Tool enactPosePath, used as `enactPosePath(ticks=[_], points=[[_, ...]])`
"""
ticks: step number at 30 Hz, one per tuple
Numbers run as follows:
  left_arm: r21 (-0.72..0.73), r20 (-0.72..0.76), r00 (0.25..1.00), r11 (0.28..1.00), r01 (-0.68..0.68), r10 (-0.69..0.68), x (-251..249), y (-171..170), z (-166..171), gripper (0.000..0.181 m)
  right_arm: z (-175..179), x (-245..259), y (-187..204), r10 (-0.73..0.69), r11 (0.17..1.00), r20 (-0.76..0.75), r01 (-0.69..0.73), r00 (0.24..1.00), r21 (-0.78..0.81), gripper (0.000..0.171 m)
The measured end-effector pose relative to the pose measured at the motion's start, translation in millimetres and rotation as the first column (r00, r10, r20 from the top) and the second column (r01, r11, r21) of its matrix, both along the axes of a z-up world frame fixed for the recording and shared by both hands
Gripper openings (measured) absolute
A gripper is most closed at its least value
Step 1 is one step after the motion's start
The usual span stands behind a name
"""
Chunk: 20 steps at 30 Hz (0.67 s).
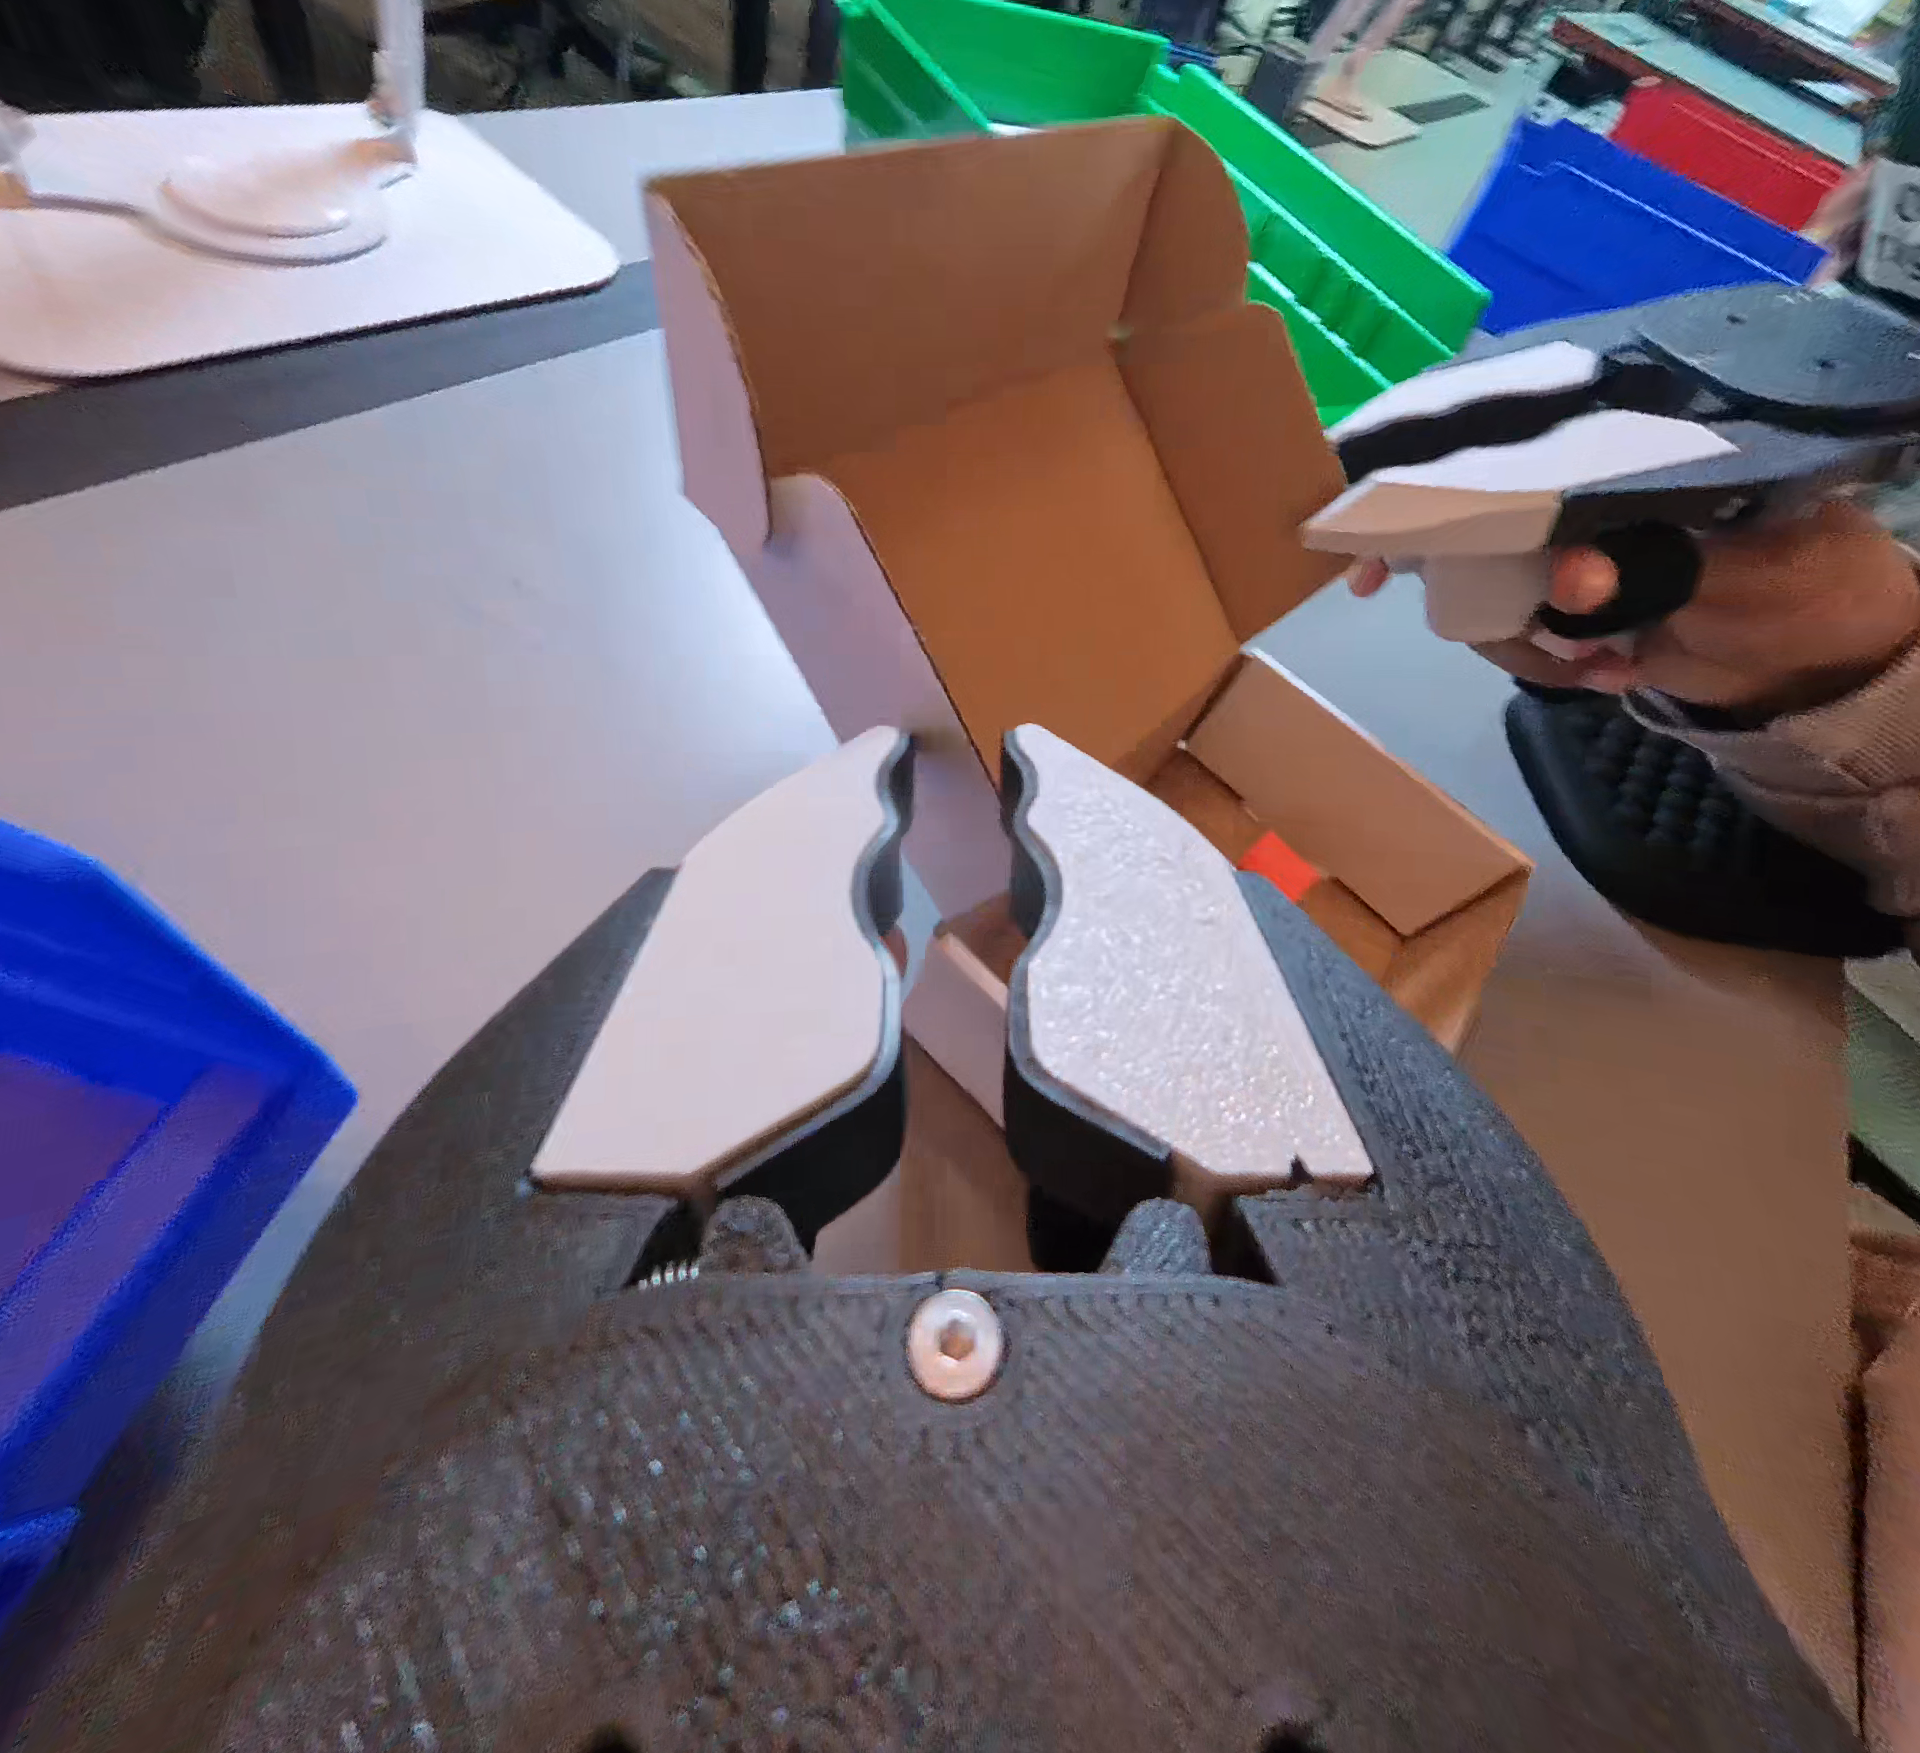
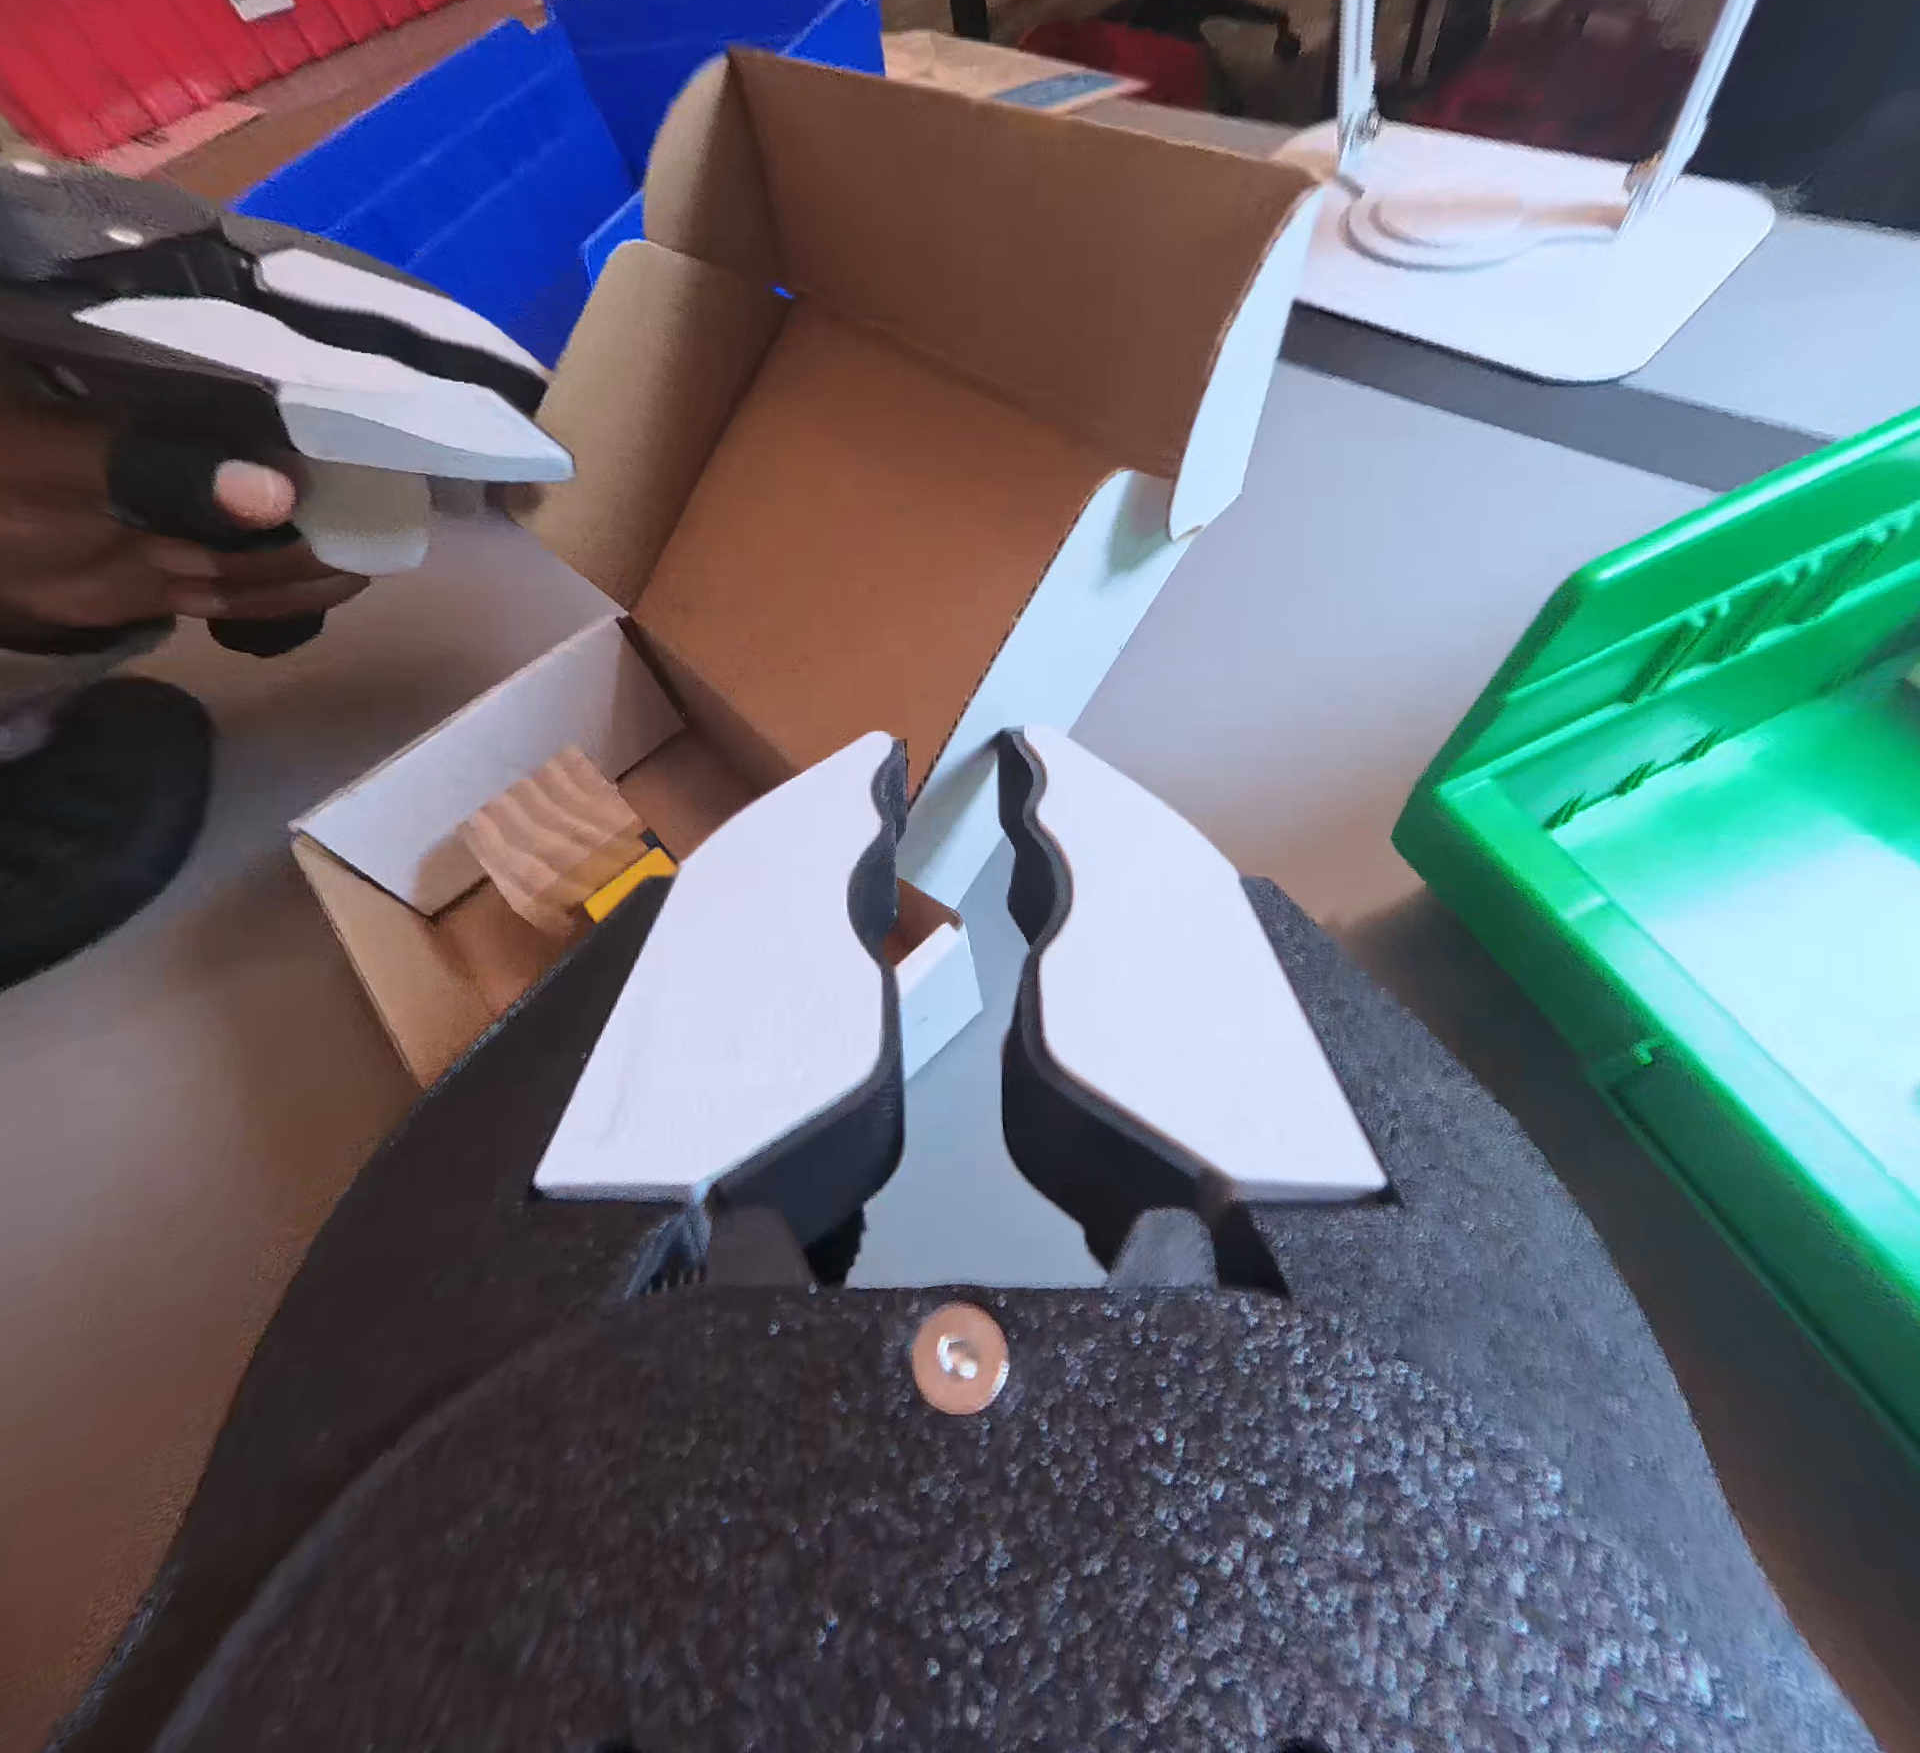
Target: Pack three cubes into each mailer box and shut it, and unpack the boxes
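open mailer box (image 2: 894, 477), cubes (image 2: 551, 830) seemingly inside

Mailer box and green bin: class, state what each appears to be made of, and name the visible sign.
Mailer box: apparently corrugated cardboard, matte brown inside and white outside; folded flaps and creased edges show it.
Green bin: probably moulded plastic, smooth and slightly glossy, with ribbed walls and slots along its rim.

a green bin (image 2: 1704, 768), blue bin (image 1: 125, 1080), red bin (image 2: 208, 30) and white stand base (image 1: 260, 249) sit around the table (image 1: 364, 612).
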State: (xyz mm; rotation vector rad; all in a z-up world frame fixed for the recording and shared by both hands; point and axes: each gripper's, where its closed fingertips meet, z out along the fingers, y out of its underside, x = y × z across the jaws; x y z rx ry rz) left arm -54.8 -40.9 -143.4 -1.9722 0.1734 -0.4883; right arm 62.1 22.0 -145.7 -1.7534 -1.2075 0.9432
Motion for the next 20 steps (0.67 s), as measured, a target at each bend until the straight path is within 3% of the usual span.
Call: enactPosePath(ticks=[4,9,11,15,20], points=[[0.085,-0.148,0.985,0.991,0.106,-0.093,16,-25,2,0.015,1,8,-22,0.103,0.967,0.036,-0.109,0.994,0.228,0.016],[0.003,-0.328,0.898,0.95,0.313,-0.295,39,-68,-34,0.007,-26,30,-60,0.308,0.913,0.147,-0.335,0.94,0.233,0.019],[-0.036,-0.37,0.859,0.93,0.366,-0.353,44,-78,-47,0.015,-41,38,-72,0.386,0.889,0.203,-0.421,0.9,0.179,0.027],[-0.07,-0.378,0.807,0.883,0.465,-0.455,39,-99,-40,0.038,-41,55,-83,0.487,0.853,0.222,-0.514,0.845,0.086,0.043],[0.034,-0.403,0.812,0.88,0.474,-0.422,16,-108,-3,0.054,-12,70,-86,0.539,0.788,0.239,-0.584,0.808,0.195,0.063]])
